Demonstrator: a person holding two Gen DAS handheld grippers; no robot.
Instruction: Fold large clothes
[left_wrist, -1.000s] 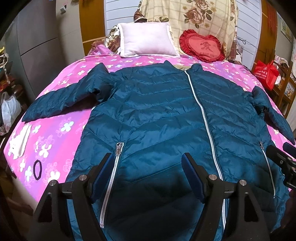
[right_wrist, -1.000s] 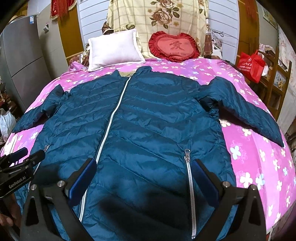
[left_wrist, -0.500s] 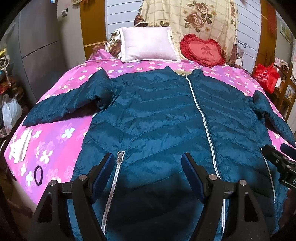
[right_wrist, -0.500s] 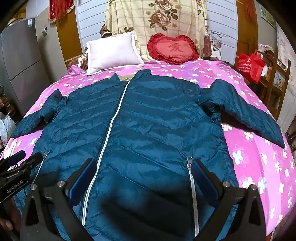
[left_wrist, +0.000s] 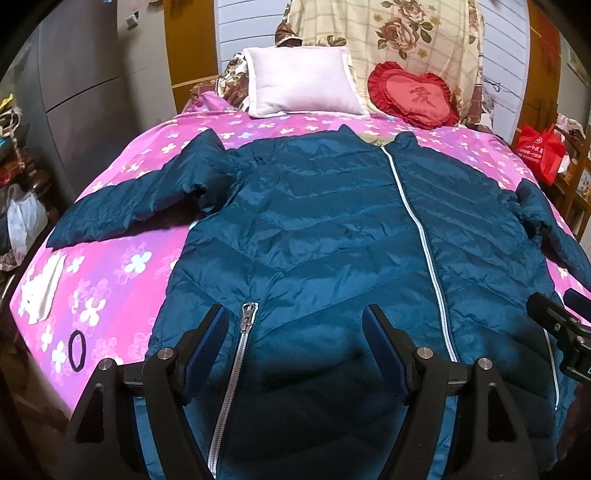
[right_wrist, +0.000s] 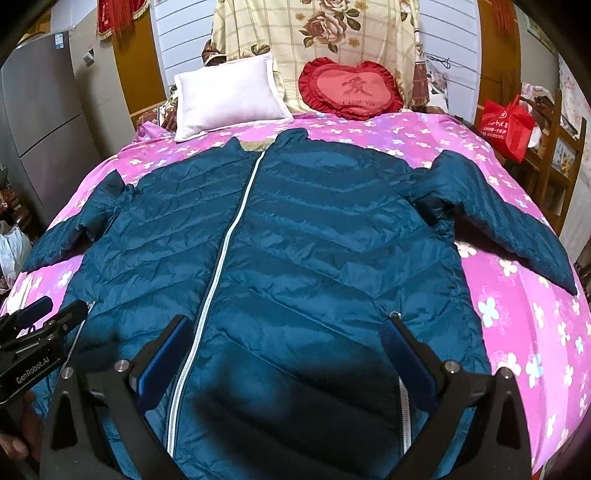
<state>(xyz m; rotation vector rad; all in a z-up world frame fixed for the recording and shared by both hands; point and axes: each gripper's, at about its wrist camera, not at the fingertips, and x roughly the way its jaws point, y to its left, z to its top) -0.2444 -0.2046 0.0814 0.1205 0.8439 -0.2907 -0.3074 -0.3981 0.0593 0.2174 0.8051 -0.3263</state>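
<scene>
Two grippers hover over the lower part of a teal quilted puffer jacket (left_wrist: 332, 236), which lies flat, zipped, front up, with sleeves spread on a bed with a pink flowered sheet (left_wrist: 110, 280). Left gripper (left_wrist: 295, 332): fingers spread wide, nothing between them. Right gripper (right_wrist: 288, 339): fingers likewise apart and empty. One white pillow (right_wrist: 229, 98) and one red heart-shaped cushion (right_wrist: 351, 90) rest at the headboard end.

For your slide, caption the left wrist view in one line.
Open left gripper poised over a zipped teal jacket spread flat on a pink floral bedspread.
</scene>
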